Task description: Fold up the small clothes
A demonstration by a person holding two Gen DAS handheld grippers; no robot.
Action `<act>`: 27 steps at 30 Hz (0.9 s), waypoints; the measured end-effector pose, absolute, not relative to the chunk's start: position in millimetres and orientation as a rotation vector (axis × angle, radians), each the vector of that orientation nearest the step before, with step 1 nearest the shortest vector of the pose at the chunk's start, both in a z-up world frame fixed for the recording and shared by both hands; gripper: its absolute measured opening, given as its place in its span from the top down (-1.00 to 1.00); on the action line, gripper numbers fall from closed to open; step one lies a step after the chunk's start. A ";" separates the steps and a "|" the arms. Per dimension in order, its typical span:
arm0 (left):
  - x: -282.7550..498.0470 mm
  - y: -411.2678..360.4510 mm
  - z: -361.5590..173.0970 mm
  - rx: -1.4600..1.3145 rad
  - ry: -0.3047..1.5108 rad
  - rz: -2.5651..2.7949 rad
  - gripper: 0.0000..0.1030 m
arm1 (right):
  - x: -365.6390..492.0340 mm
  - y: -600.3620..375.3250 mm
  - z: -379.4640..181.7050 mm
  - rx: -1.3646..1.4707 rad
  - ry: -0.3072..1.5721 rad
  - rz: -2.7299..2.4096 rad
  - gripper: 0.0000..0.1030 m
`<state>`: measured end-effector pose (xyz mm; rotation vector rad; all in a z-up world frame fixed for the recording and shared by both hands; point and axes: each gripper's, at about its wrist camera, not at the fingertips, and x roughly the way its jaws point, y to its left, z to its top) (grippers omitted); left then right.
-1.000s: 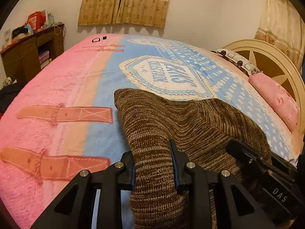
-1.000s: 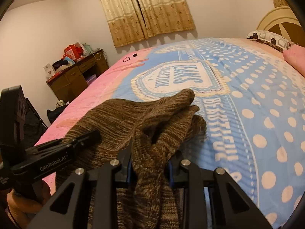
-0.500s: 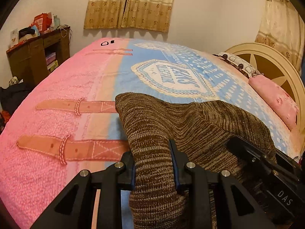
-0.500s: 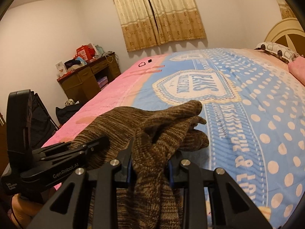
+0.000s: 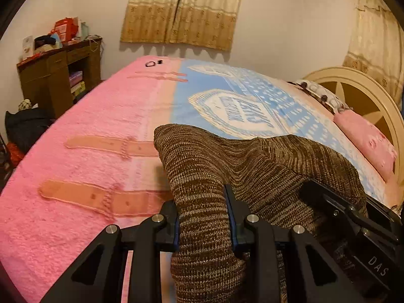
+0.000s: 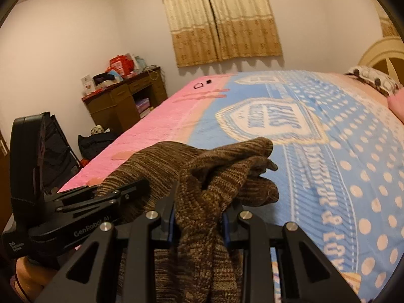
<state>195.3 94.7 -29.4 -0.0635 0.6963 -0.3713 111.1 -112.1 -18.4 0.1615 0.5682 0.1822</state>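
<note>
My left gripper (image 5: 204, 217) and right gripper (image 6: 198, 218) each pinch a bunch of the brown sweater (image 5: 252, 166), draped over the bedspread (image 5: 83, 166). I should keep both edges level and taut for a straight fold.

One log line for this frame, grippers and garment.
left gripper: shut on brown knit garment | right gripper: shut on it | garment over bedspread

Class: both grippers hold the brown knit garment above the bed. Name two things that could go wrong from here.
1. The right gripper pinches a bunched wad of the brown knit garment, so layers may fold unevenly.
2. The left gripper grips only a narrow strip; the loose knit could slip out or stretch.
</note>
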 end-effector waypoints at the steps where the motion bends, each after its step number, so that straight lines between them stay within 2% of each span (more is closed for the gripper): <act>1: 196.6 99.2 -28.6 -0.064 0.691 -0.360 0.44 | 114.9 -107.5 -16.1 0.157 0.566 0.192 0.42; 18: 260.0 215.2 -11.4 -0.075 0.590 -0.075 0.44 | 212.2 3.2 -13.7 0.110 0.479 0.433 0.42; 21: 280.5 223.4 -29.2 -0.067 0.622 -0.043 0.44 | 231.6 17.1 -26.7 0.095 0.479 0.444 0.42; 27: 309.5 248.2 -97.1 -0.178 0.798 -0.027 0.41 | 274.1 20.5 -87.8 0.084 0.673 0.386 0.42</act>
